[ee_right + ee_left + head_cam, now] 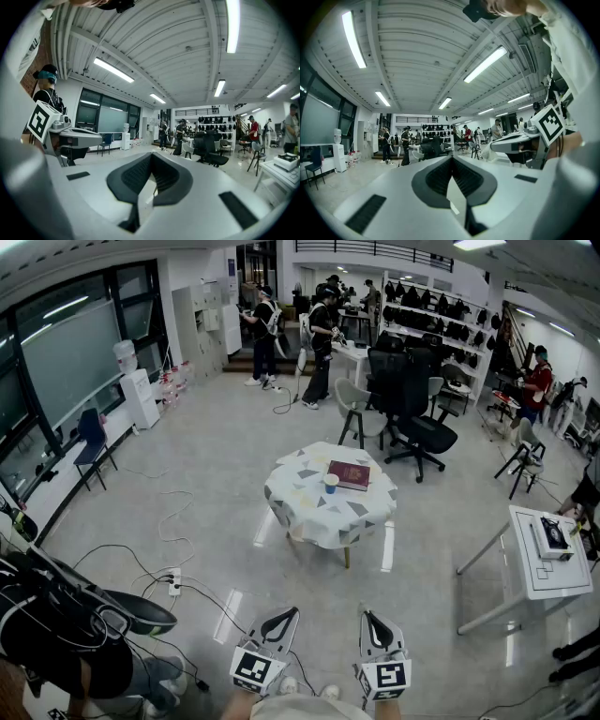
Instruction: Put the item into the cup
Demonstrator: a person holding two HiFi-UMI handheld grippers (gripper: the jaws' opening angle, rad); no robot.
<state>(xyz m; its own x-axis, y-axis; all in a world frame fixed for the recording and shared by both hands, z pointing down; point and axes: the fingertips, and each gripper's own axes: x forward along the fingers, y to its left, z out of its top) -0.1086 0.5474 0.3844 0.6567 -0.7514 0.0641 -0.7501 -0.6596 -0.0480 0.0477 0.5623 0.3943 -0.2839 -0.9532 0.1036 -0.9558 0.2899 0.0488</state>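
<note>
A small blue cup [331, 483] stands on a round table [309, 512] covered with a patterned cloth, in the middle of the head view. A dark red book [351, 474] lies right beside the cup. Both grippers are held low, far from the table, at the bottom edge of that view. My left gripper [280, 619] [451, 159] is shut with nothing between its jaws. Beside it, my right gripper [374, 620] [151, 155] is also shut and empty. In both gripper views the jaws point up across the room, and neither shows the table.
A white desk [525, 579] with a boxed device [553, 534] stands at the right. Black office chairs [412, 418] are behind the table. Cables and a power strip [174, 581] lie on the floor at left, near a dark bundle of gear [66, 615]. People stand at the back.
</note>
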